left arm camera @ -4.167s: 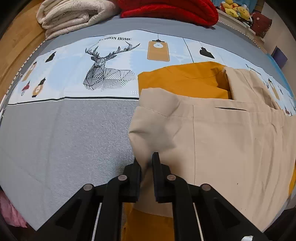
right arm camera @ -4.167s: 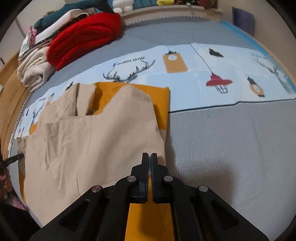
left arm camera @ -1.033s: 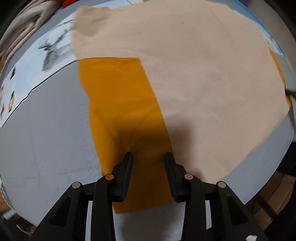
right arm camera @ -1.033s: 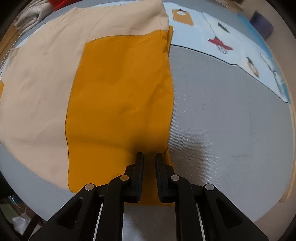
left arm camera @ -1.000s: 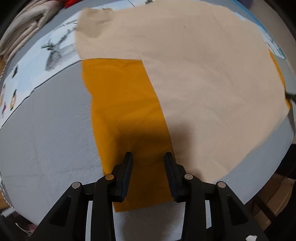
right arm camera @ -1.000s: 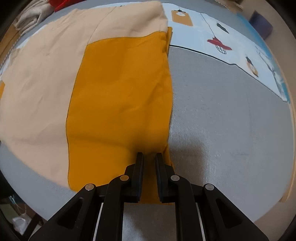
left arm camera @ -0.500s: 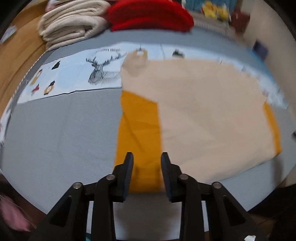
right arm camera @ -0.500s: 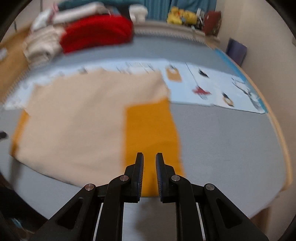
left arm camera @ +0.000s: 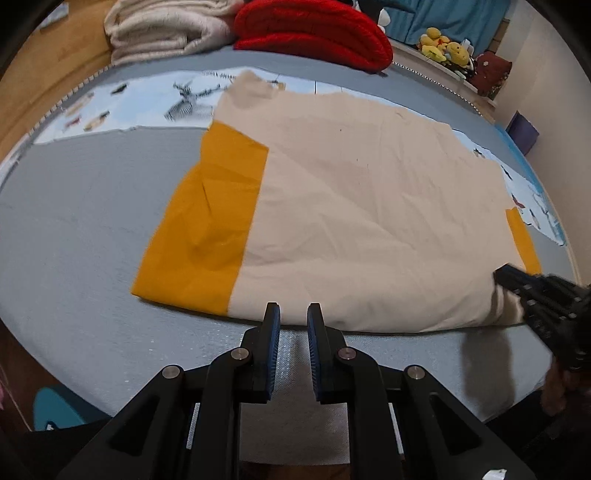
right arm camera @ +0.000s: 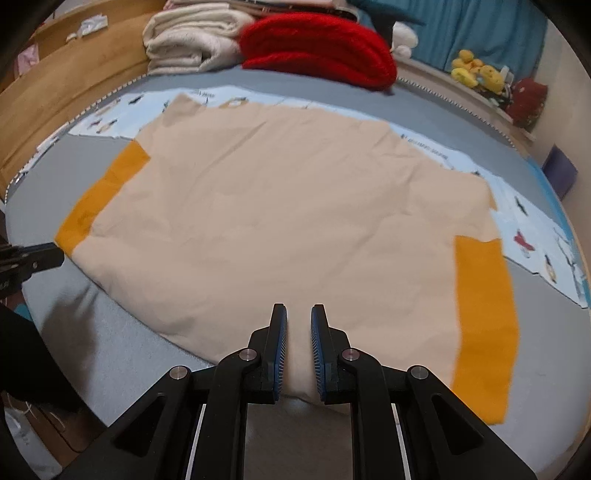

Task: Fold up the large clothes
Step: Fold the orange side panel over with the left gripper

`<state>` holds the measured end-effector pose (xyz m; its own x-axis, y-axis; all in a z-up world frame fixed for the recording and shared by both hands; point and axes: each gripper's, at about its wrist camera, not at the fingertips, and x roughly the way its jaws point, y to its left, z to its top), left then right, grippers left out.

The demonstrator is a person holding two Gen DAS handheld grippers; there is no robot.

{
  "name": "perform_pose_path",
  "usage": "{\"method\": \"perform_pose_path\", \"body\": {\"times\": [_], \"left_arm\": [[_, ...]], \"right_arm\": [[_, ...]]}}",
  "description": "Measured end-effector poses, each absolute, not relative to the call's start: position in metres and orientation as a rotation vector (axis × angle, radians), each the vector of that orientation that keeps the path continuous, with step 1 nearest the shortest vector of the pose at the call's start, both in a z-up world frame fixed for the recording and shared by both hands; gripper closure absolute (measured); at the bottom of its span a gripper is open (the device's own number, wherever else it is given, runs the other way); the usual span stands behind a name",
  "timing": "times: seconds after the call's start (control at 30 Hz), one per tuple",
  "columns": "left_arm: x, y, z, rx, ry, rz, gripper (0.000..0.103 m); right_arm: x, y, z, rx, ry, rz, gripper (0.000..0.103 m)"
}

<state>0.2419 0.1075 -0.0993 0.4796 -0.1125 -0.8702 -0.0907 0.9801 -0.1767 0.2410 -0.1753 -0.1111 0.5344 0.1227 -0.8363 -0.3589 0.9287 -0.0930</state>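
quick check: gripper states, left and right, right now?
Left gripper: open, holding nothing, at the near edge of the beige-and-orange garment.
Right gripper: open, holding nothing, above the garment's near edge.

I'm in a bedroom at home. I work on a bed point(right arm camera: 110, 354) with a grey cover and a pale blue printed sheet point(left arm camera: 110, 114). Folded cream blankets point(right arm camera: 188, 40) and a red one point(right arm camera: 317, 48) are stacked at the far side, by a wooden headboard point(right arm camera: 55, 88). Yellow plush toys point(right arm camera: 476, 74) sit on a ledge before a teal curtain point(right arm camera: 461, 26).
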Motion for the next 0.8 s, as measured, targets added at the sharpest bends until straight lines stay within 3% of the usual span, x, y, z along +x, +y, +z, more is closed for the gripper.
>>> {"method": "perform_pose_path", "body": {"times": [0.37,0.63,0.73,0.8], "left_arm": [[0.255,0.120,-0.123,-0.303,1.130,-0.076,0.090],[0.227,0.171,-0.159,-0.656,1.175,-0.013,0.090],[0.222,0.183,-0.165,-0.726,1.187,-0.008,0.083],[0.223,0.190,-0.165,-0.786,1.174,-0.008,0.072]], "right_arm": [[0.256,-0.173,-0.138,-0.373,1.017,0.299,0.088],[0.241,-0.180,-0.123,-0.228,0.977,0.277,0.088],[0.236,-0.174,-0.149,-0.287,1.064,0.262,0.088],[0.237,-0.174,-0.154,-0.300,1.074,0.248,0.088]]}}
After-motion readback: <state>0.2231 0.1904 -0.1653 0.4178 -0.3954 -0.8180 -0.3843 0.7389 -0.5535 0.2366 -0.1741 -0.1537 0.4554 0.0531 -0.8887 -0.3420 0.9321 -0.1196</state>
